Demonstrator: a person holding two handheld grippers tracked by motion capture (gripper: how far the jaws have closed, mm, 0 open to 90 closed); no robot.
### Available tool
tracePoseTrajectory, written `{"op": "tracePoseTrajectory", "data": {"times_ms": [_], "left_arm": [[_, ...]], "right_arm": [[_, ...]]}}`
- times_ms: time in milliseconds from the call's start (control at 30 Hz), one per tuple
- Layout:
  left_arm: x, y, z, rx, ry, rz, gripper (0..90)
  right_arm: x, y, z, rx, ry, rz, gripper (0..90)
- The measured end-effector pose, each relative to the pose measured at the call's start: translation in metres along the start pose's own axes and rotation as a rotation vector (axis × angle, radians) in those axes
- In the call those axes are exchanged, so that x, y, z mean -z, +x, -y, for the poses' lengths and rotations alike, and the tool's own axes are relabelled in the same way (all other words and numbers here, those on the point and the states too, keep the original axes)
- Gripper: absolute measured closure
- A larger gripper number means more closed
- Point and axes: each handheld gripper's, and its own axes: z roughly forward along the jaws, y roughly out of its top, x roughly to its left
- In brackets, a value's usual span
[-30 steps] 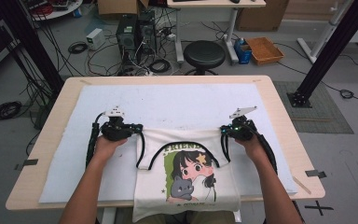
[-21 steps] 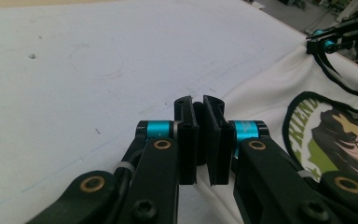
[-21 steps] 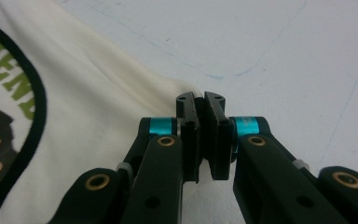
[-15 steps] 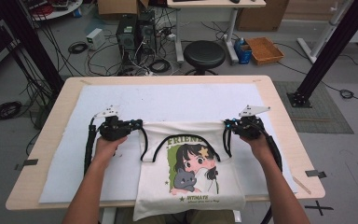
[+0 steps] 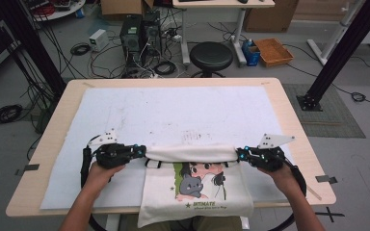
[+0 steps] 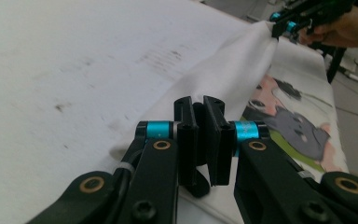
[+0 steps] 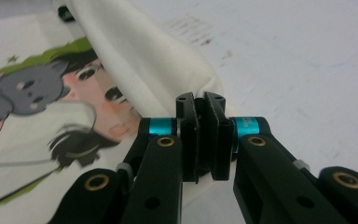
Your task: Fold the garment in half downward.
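**My Two Tongs Hold the Folded Bag**

I have a cloth bag point(image 5: 196, 192) on the table point(image 5: 289, 110). It is cream white and soft. On its front is a cartoon picture: a girl with dark hair and big eyes, a little grey animal, and a green patch behind them. Small green words sit under the picture. They look too small and fuzzy for me to read well.

The bag lies at the near edge of the table, in the middle, on a big white mat point(image 5: 173, 115). Its near end hangs a little over the table edge. Its far end is folded over toward me, so it makes a long puffy roll point(image 5: 191, 152) going from left to right. The roll covers the top of the girl's head. A bit of black strap point(image 5: 152, 164) peeks out under the roll on the left.

My left tongs point(image 5: 142, 151) pinch the left end of the roll. In the left gripper view the black jaws are squeezed together with white cloth caught between them.

My right tongs point(image 5: 240, 154) pinch the right end of the roll. In the right gripper view the jaws are pressed together on the cloth too.
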Motion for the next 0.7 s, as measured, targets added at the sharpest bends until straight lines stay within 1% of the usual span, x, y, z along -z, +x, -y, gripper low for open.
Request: {"op": "tracePoseTrajectory", "data": {"times_ms": [100,167,200,233,300,333,367,400,433,467,500,533,567,600,633,700], "left_arm": [[0.001,-0.005,0.007,0.001,0.035,0.019,83.9],[0.001,-0.009,0.011,-0.002,0.062,0.026,83.8],[0.001,-0.009,0.011,-0.002,0.062,0.026,83.7],[0.003,-0.013,0.014,0.0,0.086,0.051,83.4],[0.005,-0.017,0.014,-0.005,0.094,0.068,83.0],[0.006,-0.018,0.014,-0.004,0.091,0.079,82.6],[0.008,-0.019,0.013,-0.003,0.086,0.089,81.4],[0.009,-0.02,0.011,0.009,0.075,0.092,77.9],[0.01,-0.02,0.009,0.025,0.069,0.079,64.2],[0.013,-0.02,0.006,0.049,0.048,0.052,53.0],[0.014,-0.019,0.004,0.06,0.022,0.035,45.5],[0.017,-0.016,0.0,0.067,-0.011,0.006,43.3],[0.017,-0.014,-0.002,0.072,-0.028,-0.016,42.7],[0.017,-0.014,-0.002,0.072,-0.028,-0.016,40.8],[0.012,-0.006,-0.008,0.097,-0.02,-0.099,38.3],[0.001,0.003,-0.011,0.119,0.029,-0.158,38.4]], "right_arm": [[0.002,0.006,0.01,0.001,0.029,-0.011,85.4],[0.003,0.008,0.015,-0.004,0.036,-0.02,85.3],[0.004,0.01,0.016,-0.007,0.043,-0.025,85.3],[0.005,0.012,0.018,0.002,0.054,-0.028,85.2],[0.007,0.017,0.019,0.02,0.074,-0.032,84.7],[0.009,0.019,0.019,0.023,0.083,-0.042,84.1],[0.011,0.021,0.018,0.019,0.089,-0.047,80.9],[0.013,0.022,0.018,0.011,0.089,-0.05,73.3],[0.016,0.022,0.017,-0.012,0.071,-0.05,62.7],[0.019,0.021,0.016,-0.024,0.047,-0.047,57.2],[0.025,0.02,0.014,-0.051,-0.003,-0.039,54.1],[0.029,0.018,0.012,-0.067,-0.035,-0.028,50.1],[0.034,0.015,0.009,-0.098,-0.085,0.004,44.9],[0.035,0.012,0.006,-0.119,-0.104,0.031,43.8],[0.035,0.007,0.002,-0.156,-0.11,0.071,42.9],[0.027,0.0,-0.004,-0.175,-0.077,0.122,39.9]]}}
